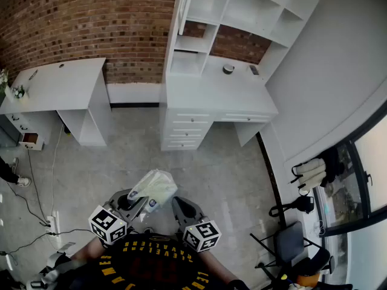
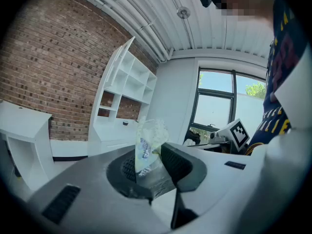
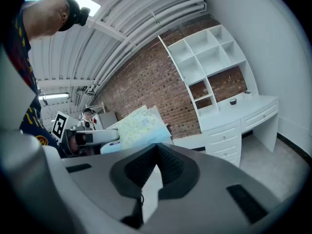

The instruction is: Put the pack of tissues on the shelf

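Observation:
The pack of tissues (image 1: 152, 189) is a soft clear-wrapped bundle, pale with a little print. My left gripper (image 1: 142, 199) is shut on its lower end, low in the head view over the grey floor. In the left gripper view the pack (image 2: 148, 145) stands up between the dark pads. My right gripper (image 1: 184, 210) hovers just right of it, shut with nothing between its fingertips (image 3: 156, 147); the pack (image 3: 139, 126) shows beyond them. The white open shelf unit (image 1: 242, 11) stands far ahead against the brick wall, over a white desk (image 1: 217, 95) with drawers.
A second white desk (image 1: 54, 86) stands at the left wall. A small round object (image 1: 228, 69) lies on the drawer desk. Cables and a power strip (image 1: 51, 222) lie on the floor at left. A dark chair (image 1: 290, 240) stands by the window at right.

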### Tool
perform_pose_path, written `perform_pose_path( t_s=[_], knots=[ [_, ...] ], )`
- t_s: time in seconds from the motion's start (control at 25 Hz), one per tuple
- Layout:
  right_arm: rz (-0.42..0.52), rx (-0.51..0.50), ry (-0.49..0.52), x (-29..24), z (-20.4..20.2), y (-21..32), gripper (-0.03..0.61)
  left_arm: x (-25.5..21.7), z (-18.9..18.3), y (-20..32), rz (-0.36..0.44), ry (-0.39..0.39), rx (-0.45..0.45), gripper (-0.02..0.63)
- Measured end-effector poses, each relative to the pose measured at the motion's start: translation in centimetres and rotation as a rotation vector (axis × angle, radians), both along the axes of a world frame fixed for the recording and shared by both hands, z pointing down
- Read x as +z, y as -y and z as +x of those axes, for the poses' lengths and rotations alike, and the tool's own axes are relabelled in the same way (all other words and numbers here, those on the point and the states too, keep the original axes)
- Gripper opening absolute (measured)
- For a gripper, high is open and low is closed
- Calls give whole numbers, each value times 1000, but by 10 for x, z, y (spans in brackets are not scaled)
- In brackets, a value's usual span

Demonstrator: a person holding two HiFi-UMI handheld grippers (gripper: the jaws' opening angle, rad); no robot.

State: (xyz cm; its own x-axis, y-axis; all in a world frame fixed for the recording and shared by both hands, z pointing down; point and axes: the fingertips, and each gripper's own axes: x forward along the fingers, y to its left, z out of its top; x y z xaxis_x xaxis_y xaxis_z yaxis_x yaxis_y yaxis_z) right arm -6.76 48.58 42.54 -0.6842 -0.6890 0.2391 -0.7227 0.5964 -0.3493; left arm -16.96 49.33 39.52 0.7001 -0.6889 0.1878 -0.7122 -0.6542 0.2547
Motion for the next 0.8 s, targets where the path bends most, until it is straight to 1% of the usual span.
perform_pose_path(
  t_s=[0.4,0.68,0.8],
  knots=[
    [6,-6,-16,-3,-17,3,-11,-2,-14,4,6,-14,6,78],
    [35,-11,-13,-10,-24,-2,-11,2,-21,5,-17,-35,20,78],
    [25,6,-28,-8,-19,-2,-11,9,-18,9,-40,-41,37,78]
  ],
)
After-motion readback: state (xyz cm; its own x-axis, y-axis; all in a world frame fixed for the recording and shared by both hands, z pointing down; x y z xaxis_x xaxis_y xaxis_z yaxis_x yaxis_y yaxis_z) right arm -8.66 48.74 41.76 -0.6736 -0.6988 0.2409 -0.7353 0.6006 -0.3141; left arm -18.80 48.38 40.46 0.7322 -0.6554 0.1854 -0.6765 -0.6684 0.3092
